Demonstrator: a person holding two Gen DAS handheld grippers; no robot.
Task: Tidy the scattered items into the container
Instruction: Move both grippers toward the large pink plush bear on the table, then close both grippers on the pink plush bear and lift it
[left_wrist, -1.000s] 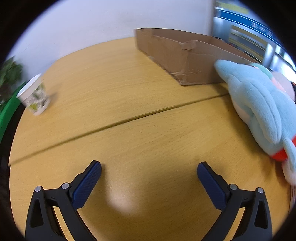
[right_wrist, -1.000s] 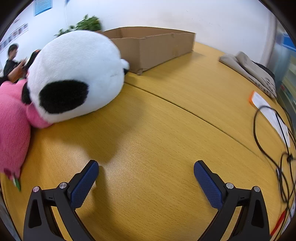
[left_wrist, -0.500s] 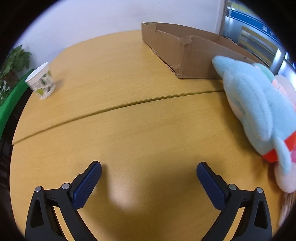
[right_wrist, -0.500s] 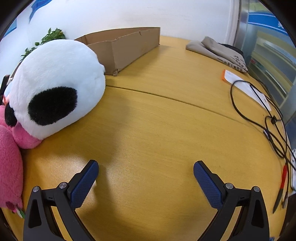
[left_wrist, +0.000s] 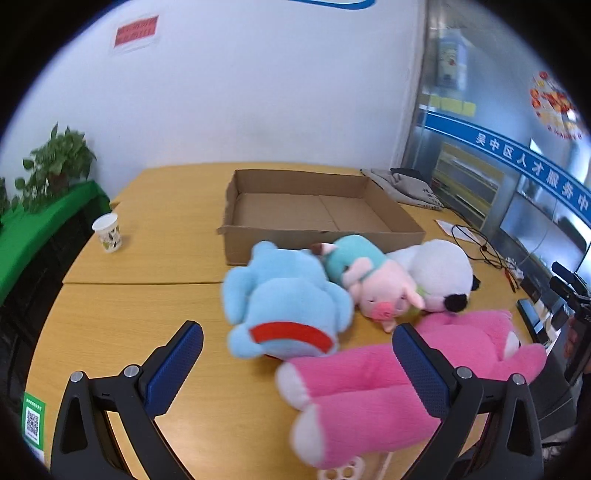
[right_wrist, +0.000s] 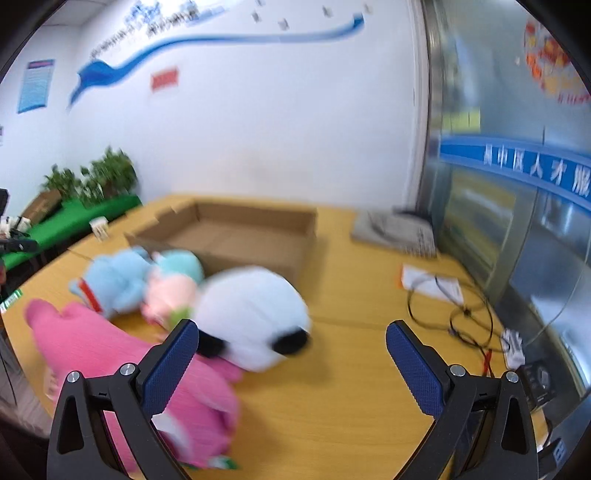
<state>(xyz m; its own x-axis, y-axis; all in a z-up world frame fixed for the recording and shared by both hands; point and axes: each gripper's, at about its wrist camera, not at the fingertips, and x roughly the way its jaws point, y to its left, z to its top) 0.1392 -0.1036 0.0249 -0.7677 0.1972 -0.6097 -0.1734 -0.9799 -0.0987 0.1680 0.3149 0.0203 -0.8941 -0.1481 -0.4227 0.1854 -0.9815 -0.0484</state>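
Both grippers are rising and pulling back from the worktop (left_wrist: 140, 266), so the views, a second ago close on bare wood, are now taking in the whole scene. The left gripper (left_wrist: 295, 365) and right gripper (right_wrist: 291, 358) are holding their jaws wide apart, empty. The blue plush (left_wrist: 284, 306), pig plush (left_wrist: 373, 284), panda plush (left_wrist: 439, 273) and pink plush (left_wrist: 399, 373) are lying clustered just before the empty cardboard box (left_wrist: 317, 214); no grasp is yet begun.

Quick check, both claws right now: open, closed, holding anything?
Left claw: open, holding nothing, above the table.
Right claw: open, holding nothing.
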